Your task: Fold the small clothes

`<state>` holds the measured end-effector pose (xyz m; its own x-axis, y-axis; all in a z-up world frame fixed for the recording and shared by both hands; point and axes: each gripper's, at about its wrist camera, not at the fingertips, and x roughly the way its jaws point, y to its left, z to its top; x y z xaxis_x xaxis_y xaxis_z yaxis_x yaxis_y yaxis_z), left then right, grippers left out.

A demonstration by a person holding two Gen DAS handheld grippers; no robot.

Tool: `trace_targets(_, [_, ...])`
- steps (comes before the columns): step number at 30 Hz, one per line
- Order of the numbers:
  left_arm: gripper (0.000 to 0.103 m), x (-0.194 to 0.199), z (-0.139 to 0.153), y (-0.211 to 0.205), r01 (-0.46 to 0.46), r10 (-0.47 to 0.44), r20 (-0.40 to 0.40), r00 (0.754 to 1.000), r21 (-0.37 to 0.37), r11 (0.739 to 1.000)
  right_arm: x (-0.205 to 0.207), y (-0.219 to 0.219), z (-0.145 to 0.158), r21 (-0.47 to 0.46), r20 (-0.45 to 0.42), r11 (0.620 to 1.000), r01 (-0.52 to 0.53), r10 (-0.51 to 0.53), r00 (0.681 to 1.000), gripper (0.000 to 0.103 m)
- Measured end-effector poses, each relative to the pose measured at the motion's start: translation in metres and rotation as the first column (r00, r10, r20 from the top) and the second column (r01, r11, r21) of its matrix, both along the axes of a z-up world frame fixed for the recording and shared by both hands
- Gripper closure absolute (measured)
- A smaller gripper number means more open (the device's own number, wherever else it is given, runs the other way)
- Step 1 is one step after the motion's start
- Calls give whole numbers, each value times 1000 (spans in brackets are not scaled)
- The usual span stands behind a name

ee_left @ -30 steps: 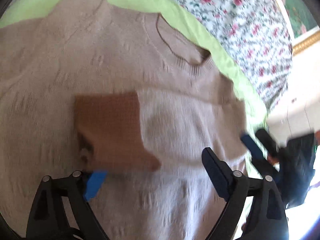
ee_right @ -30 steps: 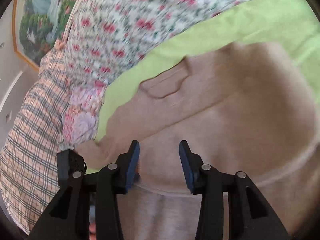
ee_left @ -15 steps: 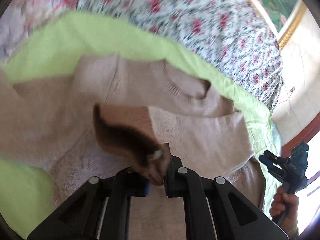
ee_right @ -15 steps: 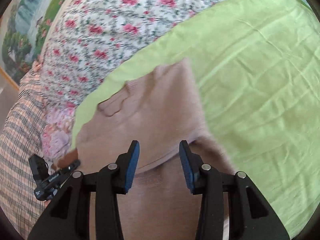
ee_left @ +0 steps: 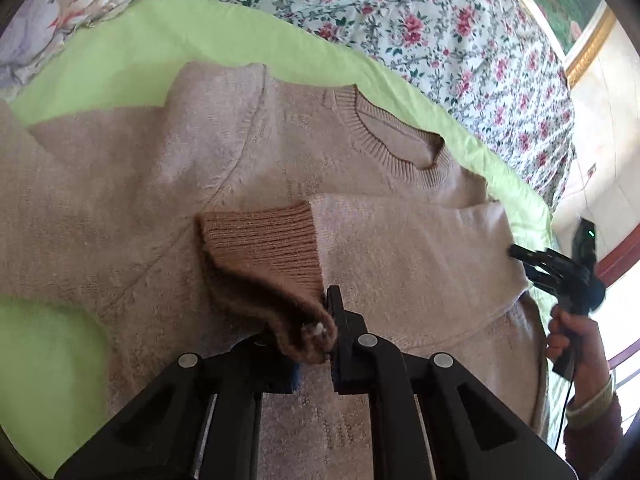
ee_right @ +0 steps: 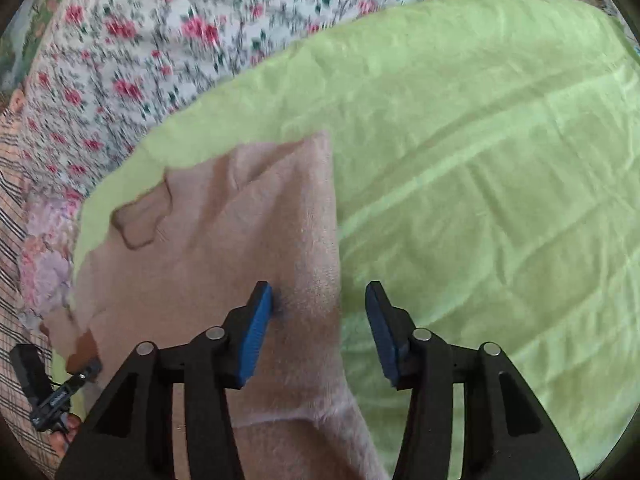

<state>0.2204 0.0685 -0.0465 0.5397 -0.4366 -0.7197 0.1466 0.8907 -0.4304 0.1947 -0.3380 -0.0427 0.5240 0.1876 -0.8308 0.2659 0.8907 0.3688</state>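
Left wrist: left gripper point(ee_left: 320, 336) clenched on the sweater point(ee_left: 120, 200) sleeve cuff point(ee_left: 260, 240), folded across its body on the green sheet point(ee_left: 120, 40); right wrist: right gripper point(ee_right: 318, 320) released, straddling the sweater's folded edge — cuff could slip, undoing the fold.

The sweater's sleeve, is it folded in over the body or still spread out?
Folded in. The sleeve lies across the sweater, its ribbed cuff clamped in the left gripper.

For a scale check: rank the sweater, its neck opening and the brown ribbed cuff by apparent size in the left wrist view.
1. sweater, fills most of the frame.
2. brown ribbed cuff, though nearness to the camera enlarges it.
3. neck opening, roughly similar, so this order is unsure.
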Motion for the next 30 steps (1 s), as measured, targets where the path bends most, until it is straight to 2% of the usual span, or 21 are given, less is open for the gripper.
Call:
trace_targets(1, [95,-1,2,-1,7,-7,7,1000,7,1000,1,3,1,-22,6,1000,-18,18,1000,79])
trace_targets(2, [96,-2,6,-2,12,-12,18,1000,15,1000,-1,3,7,-36,19,999,-25,26,999,94])
trace_targets(4, [96,-5,21,-5,24,-26,70,997,22,999,-10,-3,23,-42,75,999,4,-1,997,95])
trace_targets(7, [96,-4,31,-13,34,-39,120,992,46,998,-16,-8,26,-83,87,996,33,-25,996,95])
trace_targets(11, [95,5,8,-15,54,-57,35,998,90,994,-13,-10,7,-89,12,995,51,-50,999,91])
trace_targets(14, [91,2,2,-7,59,-60,6,998,73,996,-26,-1,26,-152,71,984,92,-82,994,87])
trace_targets(15, [87,0,3,-4,50,-51,11,999,73,996,-30,7,34,-151,104,985,80,-64,992,87])
trace_targets(17, [86,-1,3,2,37,-37,11,999,67,997,-34,24,39,-135,141,991,16,3,990,87])
trace_targets(20, [85,-3,2,3,28,-28,6,1000,73,997,-33,42,18,-127,65,989,-71,80,995,86])
trace_targets(21, [85,-4,1,4,23,-23,3,1000,77,997,-34,40,5,-136,16,989,-64,67,998,86])
trace_targets(23, [85,-8,1,6,16,-16,1,1000,79,997,-41,31,2,-73,32,997,-31,33,999,86])
trace_targets(25, [85,-15,3,11,6,-6,1,1000,81,997,-49,27,12,-45,41,999,4,-2,999,85])
trace_targets(27, [83,-22,5,20,-11,11,3,1000,73,997,-57,33,26,-17,78,1000,-8,9,997,81])
trace_targets(29, [83,-32,10,32,-46,46,12,999,63,997,-67,44,37,1,107,999,-36,35,994,62])
trace_targets(30, [82,-39,12,43,-75,74,18,997,57,996,-74,52,42,7,122,999,-52,51,991,58])
